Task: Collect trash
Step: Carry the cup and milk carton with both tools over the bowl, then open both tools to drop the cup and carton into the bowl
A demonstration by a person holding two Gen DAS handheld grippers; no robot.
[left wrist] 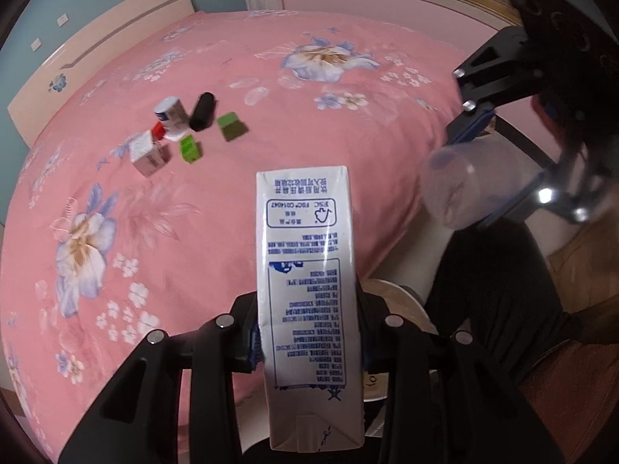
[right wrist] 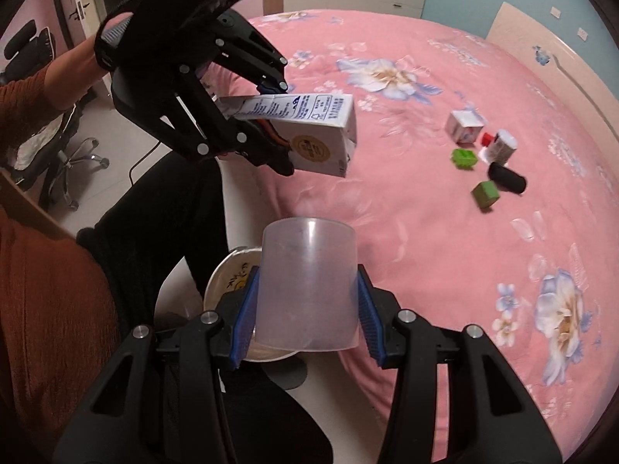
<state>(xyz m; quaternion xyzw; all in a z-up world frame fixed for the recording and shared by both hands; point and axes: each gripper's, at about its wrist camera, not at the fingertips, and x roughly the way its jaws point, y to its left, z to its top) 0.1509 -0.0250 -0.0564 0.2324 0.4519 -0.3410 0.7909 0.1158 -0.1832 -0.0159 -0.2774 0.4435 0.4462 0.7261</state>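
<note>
Left gripper [left wrist: 309, 348]: bottom centre of the left wrist view, clamped tight on a milk carton [left wrist: 307, 282]; in the right wrist view it sits upper left [right wrist: 271, 131], carton [right wrist: 309, 131] jutting out sideways over the bed edge.
Milk carton: white with blue print, long side running up the middle of the left wrist frame, held clear above the bedspread.
Bowl [right wrist: 232, 282]: round and pale, lower centre-left of the right wrist view, just under and behind the cup, down off the side of the bed.
Right gripper [right wrist: 305, 305]: bottom centre of its own view, blue pads [right wrist: 245, 309] pressed on both sides of a translucent plastic cup [right wrist: 307, 282], open mouth pointing away from the camera; at right in the left wrist view [left wrist: 499, 170], blurred, cup [left wrist: 464, 185] gripped.
Bedspread [right wrist: 425, 232]: pink with blue-and-white flowers, filling most of both frames.
Clutter on the bed: upper left of the left wrist view, a close cluster: small white box [left wrist: 149, 154], red piece [left wrist: 158, 130], white can [left wrist: 172, 114], black cylinder [left wrist: 202, 111], two green blocks [left wrist: 190, 149] and [left wrist: 231, 127].
Headboard [left wrist: 96, 50]: pale wood, far upper left.
</note>
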